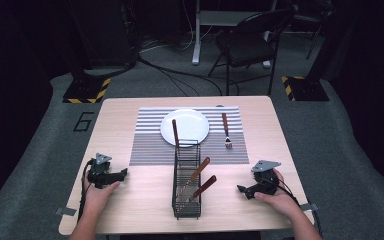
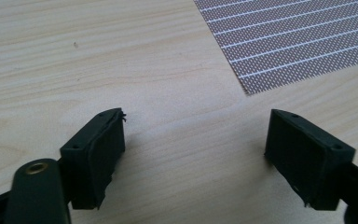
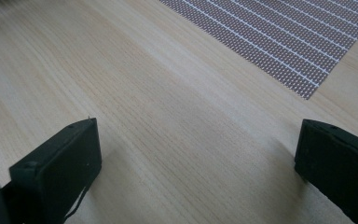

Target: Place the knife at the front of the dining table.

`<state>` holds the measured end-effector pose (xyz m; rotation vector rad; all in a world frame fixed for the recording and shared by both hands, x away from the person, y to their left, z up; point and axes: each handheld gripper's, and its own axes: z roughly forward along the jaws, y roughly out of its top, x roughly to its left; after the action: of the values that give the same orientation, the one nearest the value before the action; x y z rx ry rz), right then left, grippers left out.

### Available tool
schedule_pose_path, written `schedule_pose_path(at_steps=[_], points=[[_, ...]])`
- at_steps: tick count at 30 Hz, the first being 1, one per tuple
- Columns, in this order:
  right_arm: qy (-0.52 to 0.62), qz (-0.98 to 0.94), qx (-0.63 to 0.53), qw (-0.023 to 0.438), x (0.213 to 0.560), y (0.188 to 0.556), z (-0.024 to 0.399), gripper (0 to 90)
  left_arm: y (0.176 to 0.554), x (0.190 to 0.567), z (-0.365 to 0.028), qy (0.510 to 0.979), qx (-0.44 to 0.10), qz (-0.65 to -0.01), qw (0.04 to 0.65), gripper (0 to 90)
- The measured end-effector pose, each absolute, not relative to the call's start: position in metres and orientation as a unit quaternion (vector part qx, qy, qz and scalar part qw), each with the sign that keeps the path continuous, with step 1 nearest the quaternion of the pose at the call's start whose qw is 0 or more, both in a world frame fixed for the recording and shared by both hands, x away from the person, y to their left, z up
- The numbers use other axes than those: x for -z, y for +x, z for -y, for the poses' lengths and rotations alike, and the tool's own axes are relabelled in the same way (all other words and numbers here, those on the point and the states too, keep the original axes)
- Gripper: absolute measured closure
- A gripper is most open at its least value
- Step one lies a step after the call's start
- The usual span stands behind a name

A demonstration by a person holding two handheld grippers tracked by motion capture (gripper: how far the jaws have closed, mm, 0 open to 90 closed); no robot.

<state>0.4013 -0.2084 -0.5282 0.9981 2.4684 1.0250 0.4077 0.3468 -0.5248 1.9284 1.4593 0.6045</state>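
Note:
A striped grey placemat point(image 1: 150, 145) lies across the far half of the wooden table point(image 1: 130, 200). On it sit a white plate point(image 1: 192, 122) and, to the right, a fork point(image 1: 226, 131) with a brown handle. In front of the mat stands a black wire rack point(image 1: 186, 185) holding three brown-handled utensils point(image 1: 198, 170). My left gripper point(image 1: 121, 176) rests at the near left, jaws open over bare wood point(image 2: 193, 135). At the near right my right gripper point(image 1: 243, 190) is also open, nothing between its jaws point(image 3: 196, 144). A mat corner point(image 2: 289, 42) lies ahead in both gripper views point(image 3: 279, 42).
Beyond the table a black folding chair point(image 1: 247, 42) stands on the grey floor, with cables and a desk leg point(image 1: 196, 35) behind. Yellow-black striped stand bases point(image 1: 87, 91) sit at far left and far right point(image 1: 300, 87).

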Motion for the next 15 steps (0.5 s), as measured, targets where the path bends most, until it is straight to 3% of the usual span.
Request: schedule_pose_path(at_steps=[6,15], points=[[0.346,-0.856,-0.356,0.144,0.528,0.401,0.208,0.0,0.408,0.52,-0.351,0.727,-0.191,-0.567,0.337,25.6],[0.346,-0.856,-0.356,0.144,0.528,0.401,0.208,0.0,0.405,0.494,-0.344,0.723,-0.202,-0.559,0.352,35.8]])
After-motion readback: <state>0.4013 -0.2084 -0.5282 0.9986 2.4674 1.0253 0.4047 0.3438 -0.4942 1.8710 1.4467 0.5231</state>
